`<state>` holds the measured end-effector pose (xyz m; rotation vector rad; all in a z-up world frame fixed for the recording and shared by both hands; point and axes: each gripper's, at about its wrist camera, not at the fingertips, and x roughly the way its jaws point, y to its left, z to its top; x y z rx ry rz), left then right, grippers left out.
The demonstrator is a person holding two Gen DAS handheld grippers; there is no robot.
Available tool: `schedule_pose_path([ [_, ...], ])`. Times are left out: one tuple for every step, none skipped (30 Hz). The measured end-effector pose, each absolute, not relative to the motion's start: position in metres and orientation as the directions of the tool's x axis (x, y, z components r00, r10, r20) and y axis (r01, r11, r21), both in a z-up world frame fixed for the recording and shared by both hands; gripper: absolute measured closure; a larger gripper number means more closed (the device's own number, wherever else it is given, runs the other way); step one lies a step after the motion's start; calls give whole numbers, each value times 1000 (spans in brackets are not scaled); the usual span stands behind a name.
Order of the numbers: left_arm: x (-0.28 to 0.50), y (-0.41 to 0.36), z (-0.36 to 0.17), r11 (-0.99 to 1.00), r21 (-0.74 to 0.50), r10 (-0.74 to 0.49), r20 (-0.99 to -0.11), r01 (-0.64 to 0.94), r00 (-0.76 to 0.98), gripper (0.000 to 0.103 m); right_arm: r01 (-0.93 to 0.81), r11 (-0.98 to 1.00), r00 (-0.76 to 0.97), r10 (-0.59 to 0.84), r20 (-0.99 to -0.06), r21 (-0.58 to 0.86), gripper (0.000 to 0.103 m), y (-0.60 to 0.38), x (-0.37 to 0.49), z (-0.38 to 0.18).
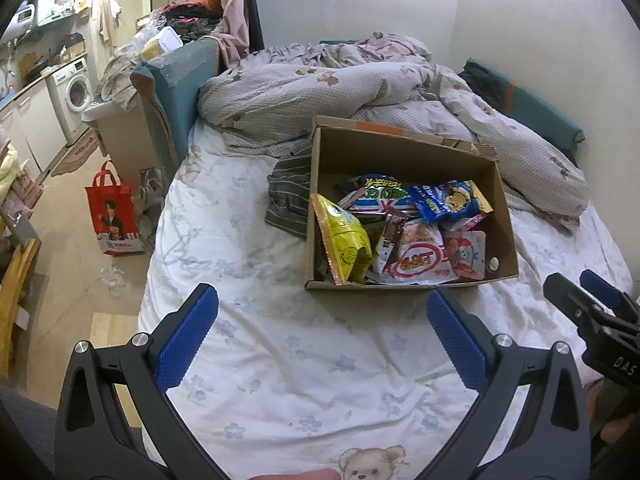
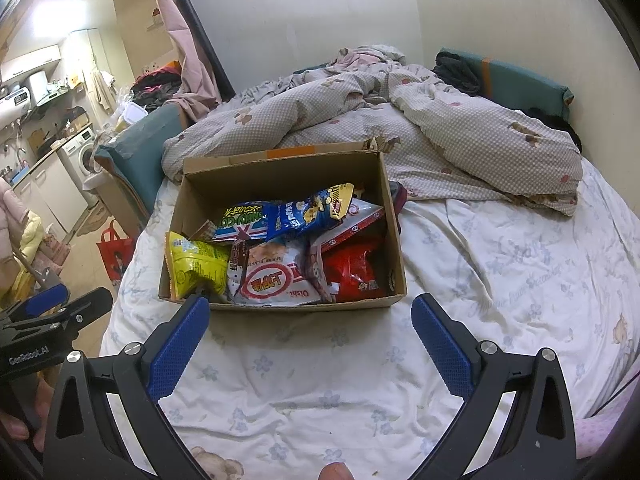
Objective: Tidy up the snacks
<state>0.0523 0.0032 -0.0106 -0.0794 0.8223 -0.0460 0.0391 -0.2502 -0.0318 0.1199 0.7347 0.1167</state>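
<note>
We hold the left gripper [image 1: 322, 304] spread wide and empty above the bed sheet [image 1: 280, 360], just short of the cardboard box [image 1: 404, 152] that sits on the bed. Our right gripper [image 2: 310, 312] is likewise released, with nothing between its blue pads [image 2: 178, 344], and its left fingertip overlaps the box's near wall in that view. The snacks lie heaped inside the box: a yellow pouch [image 1: 346, 240] against the left wall, a white and red shrimp-flake bag [image 2: 276, 280] in front, a blue bag [image 2: 304, 212] behind, a red packet [image 2: 354, 268] on the right. Lower packets are buried and we cannot read them. A striped cloth [image 1: 290, 196] is half hidden behind the box. The rumpled duvet [image 2: 440, 136] covers the far bed.
</note>
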Motion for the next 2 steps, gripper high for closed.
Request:
schedule_pose_path([
  [53, 3, -10, 996, -87, -72, -730, 12, 679, 0, -63, 987, 737, 148, -659, 150, 0, -250, 39, -32],
  [53, 3, -10, 996, -86, -73, -731, 15, 678, 0, -60, 986, 739, 149, -657, 156, 0, -253, 40, -31],
])
